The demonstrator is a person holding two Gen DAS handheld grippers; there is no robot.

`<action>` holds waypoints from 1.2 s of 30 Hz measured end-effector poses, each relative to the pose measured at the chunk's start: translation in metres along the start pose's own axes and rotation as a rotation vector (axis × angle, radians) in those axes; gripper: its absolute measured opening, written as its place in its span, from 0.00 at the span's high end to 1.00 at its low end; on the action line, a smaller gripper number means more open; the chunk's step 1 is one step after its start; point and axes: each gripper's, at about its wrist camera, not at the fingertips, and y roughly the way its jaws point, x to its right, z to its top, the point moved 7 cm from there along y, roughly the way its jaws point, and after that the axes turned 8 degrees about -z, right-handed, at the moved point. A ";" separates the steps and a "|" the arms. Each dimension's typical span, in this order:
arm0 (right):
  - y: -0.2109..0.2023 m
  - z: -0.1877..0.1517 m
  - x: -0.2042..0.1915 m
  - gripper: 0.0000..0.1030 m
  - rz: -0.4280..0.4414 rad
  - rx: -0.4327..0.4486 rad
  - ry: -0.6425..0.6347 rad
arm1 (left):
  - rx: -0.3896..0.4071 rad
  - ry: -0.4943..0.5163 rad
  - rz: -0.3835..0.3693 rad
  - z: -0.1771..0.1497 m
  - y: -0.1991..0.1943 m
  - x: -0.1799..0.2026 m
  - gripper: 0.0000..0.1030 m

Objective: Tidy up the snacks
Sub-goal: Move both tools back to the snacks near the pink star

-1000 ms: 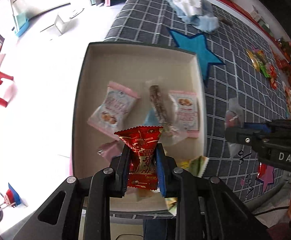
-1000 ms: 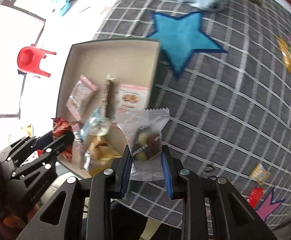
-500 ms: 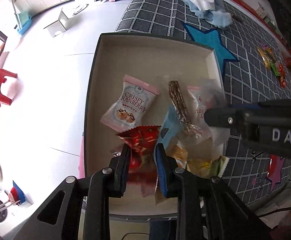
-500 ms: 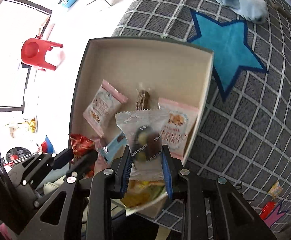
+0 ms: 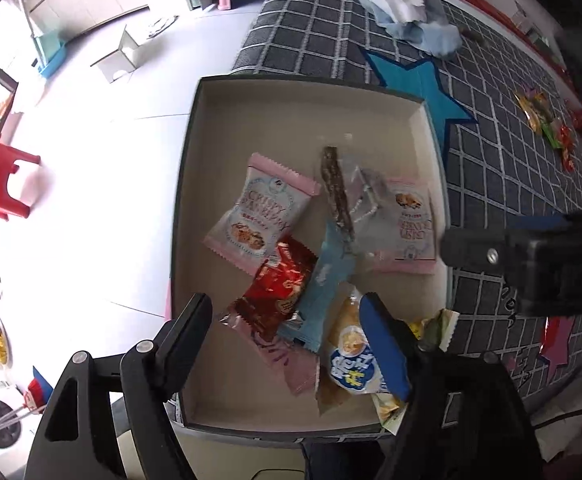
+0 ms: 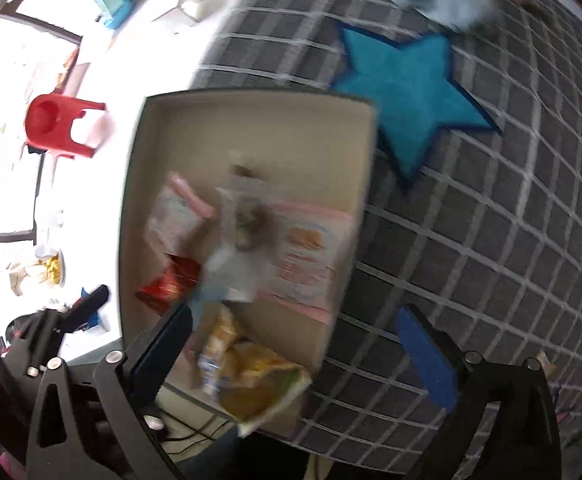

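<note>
- We held the left gripper [image 5: 287,340] over the near end of the shallow beige cardboard box [image 5: 291,120], its fingers spread wide with nothing between them.
- The red foil snack packet [image 5: 279,284] lay flat in the box among the other snacks, its long axis slanting from near-left to far-right, its far end beside the pink-edged "Crispy" cracker packet [image 5: 261,216].
- A light blue wrapper [image 5: 323,292] overlapped the red packet's right side; a dark brown stick snack [image 5: 337,192] ran lengthwise toward the box's far wall.
- Our right gripper [image 6: 291,344] was also spread wide and held nothing, one finger over the box, the other over the grey checked mat [image 6: 491,240].
- The clear wrapper with a dark round sweet [image 6: 247,220] sat in the box over the other packets; blur hid which way it pointed.
- A blue star shape [image 6: 407,92] lay on the mat just beyond the box's right corner.
</note>
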 end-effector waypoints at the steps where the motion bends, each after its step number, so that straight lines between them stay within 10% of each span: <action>1: 0.003 -0.006 0.010 0.01 -0.008 -0.007 0.016 | -0.002 0.007 -0.002 0.000 0.000 0.003 0.23; 18: 0.055 -0.177 0.254 0.01 -0.106 -0.195 0.579 | -0.080 0.239 -0.032 0.001 0.019 0.101 0.23; 36: 0.088 -0.218 0.354 0.01 -0.161 -0.156 0.435 | -0.162 0.553 0.011 -0.026 0.056 0.229 0.23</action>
